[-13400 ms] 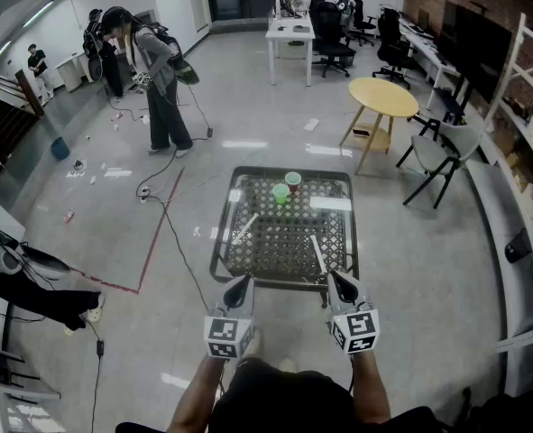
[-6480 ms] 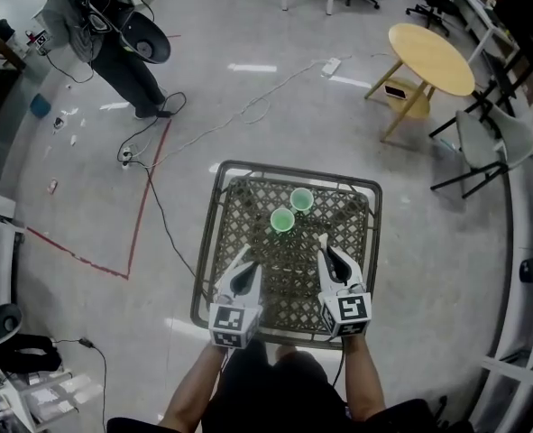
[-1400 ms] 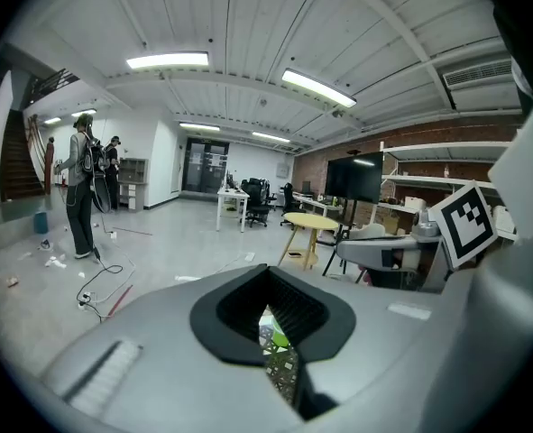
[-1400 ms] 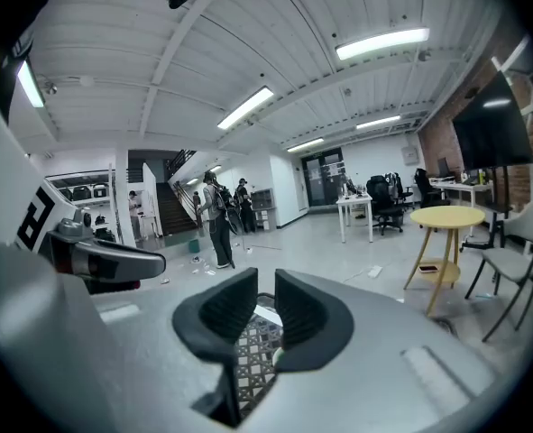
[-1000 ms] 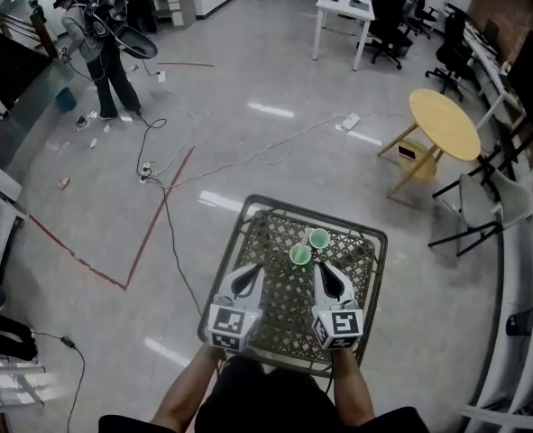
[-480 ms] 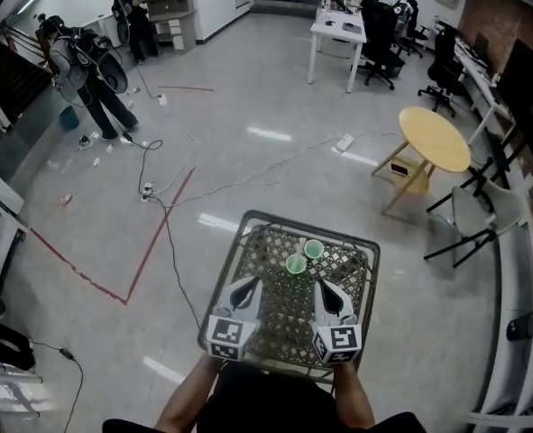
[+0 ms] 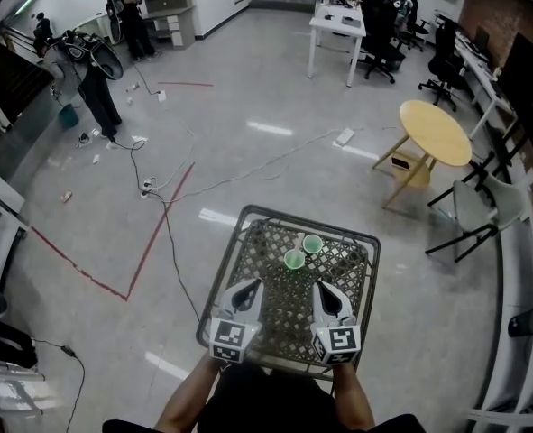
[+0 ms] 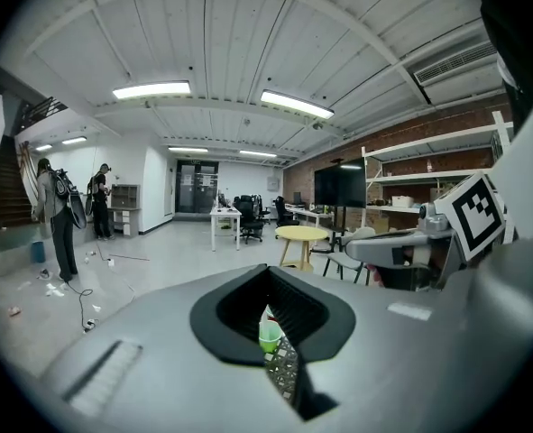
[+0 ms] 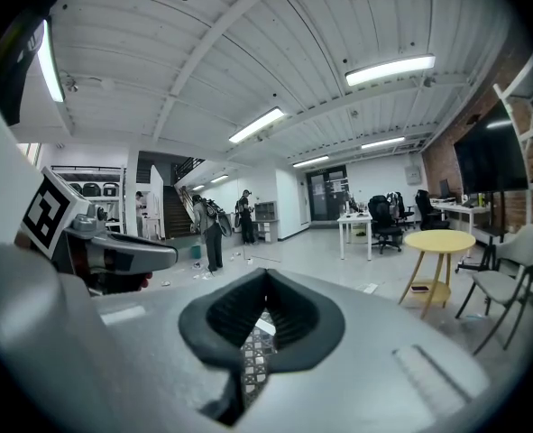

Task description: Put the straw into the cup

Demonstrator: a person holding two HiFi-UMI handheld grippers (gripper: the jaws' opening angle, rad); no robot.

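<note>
Pressed together and empty, both left gripper (image 7: 252,284) and right gripper (image 7: 319,287). Just ahead of the tips: green cup (image 7: 294,259), second cup (image 7: 313,243) beyond, on mesh table (image 7: 349,265).

Smooth pale grey shell on the left claw (image 7: 251,284) and the right claw (image 7: 318,287), tapered toward the tip, with black ribbed pads (image 8: 234,312) lining the inner faces. Behind each, a white cube (image 7: 230,342) printed with black square markers. Bare forearms (image 7: 190,393) behind the cubes, and dark clothing (image 7: 266,395) over torso and lap.
</note>
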